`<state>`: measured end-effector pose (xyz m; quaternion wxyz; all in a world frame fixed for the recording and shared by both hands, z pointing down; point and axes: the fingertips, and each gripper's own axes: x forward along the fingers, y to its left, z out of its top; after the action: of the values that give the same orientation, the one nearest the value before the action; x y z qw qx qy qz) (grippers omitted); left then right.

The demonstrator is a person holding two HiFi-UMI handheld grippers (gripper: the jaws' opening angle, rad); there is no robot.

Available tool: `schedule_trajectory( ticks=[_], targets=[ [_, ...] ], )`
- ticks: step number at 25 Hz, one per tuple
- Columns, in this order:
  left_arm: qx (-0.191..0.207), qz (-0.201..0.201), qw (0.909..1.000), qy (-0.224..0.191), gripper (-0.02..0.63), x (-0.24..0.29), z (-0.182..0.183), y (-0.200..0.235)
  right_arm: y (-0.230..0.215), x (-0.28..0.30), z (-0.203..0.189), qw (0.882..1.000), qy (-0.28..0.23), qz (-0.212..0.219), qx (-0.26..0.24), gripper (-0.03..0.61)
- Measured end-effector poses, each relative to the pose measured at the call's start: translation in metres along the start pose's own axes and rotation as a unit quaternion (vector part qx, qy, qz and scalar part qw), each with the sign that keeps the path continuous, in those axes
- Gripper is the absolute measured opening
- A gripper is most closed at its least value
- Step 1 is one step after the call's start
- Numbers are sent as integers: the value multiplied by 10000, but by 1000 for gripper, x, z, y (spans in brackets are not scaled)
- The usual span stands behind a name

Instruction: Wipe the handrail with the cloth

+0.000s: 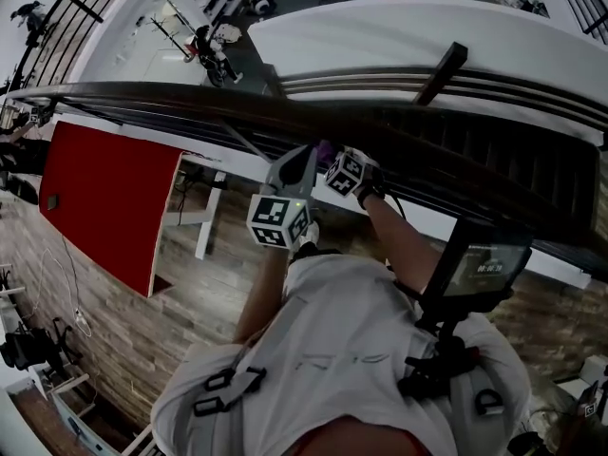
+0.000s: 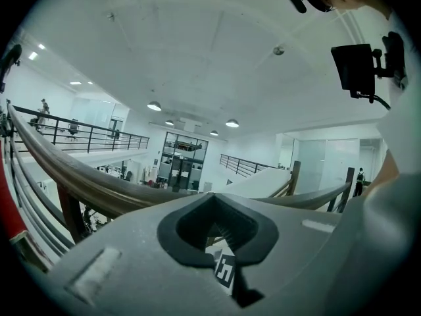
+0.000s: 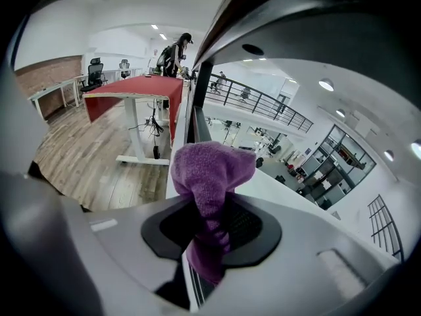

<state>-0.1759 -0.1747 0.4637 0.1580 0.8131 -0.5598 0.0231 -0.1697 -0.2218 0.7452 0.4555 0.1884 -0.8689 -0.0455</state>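
Observation:
The dark wooden handrail [image 1: 190, 103] runs across the head view from left to right, above black bars. Both grippers are held up close to its near side. My right gripper [image 1: 330, 157] is shut on a purple cloth [image 1: 325, 147]. In the right gripper view the cloth [image 3: 210, 170] bunches up out of the right gripper [image 3: 214, 232], just below the underside of the rail [image 3: 316, 25]. My left gripper [image 1: 302, 161] sits beside it to the left. In its own view the left gripper [image 2: 220, 226] looks shut with nothing in it, and the brown rail [image 2: 79, 183] curves past behind.
A red desk [image 1: 104, 198] on white legs stands on the wood floor at left; a person [image 3: 174, 54] is at the red desk [image 3: 135, 87]. A small screen [image 1: 484, 269] hangs on my chest rig at right. Beyond the rail is a drop to a lower floor.

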Motion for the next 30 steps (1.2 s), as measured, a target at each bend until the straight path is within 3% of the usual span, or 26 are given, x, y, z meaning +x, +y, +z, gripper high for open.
schedule_trajectory(
  ticks=[15,30],
  targets=[
    [212,-789,9966,105,0,40,-1,-67,-14,-38,-60,9983,106,-229,529,94],
    [411,-1569,9861,359,0,66,-14,-140,-27,-74,-107,9941,180,-539,923,95]
  ],
)
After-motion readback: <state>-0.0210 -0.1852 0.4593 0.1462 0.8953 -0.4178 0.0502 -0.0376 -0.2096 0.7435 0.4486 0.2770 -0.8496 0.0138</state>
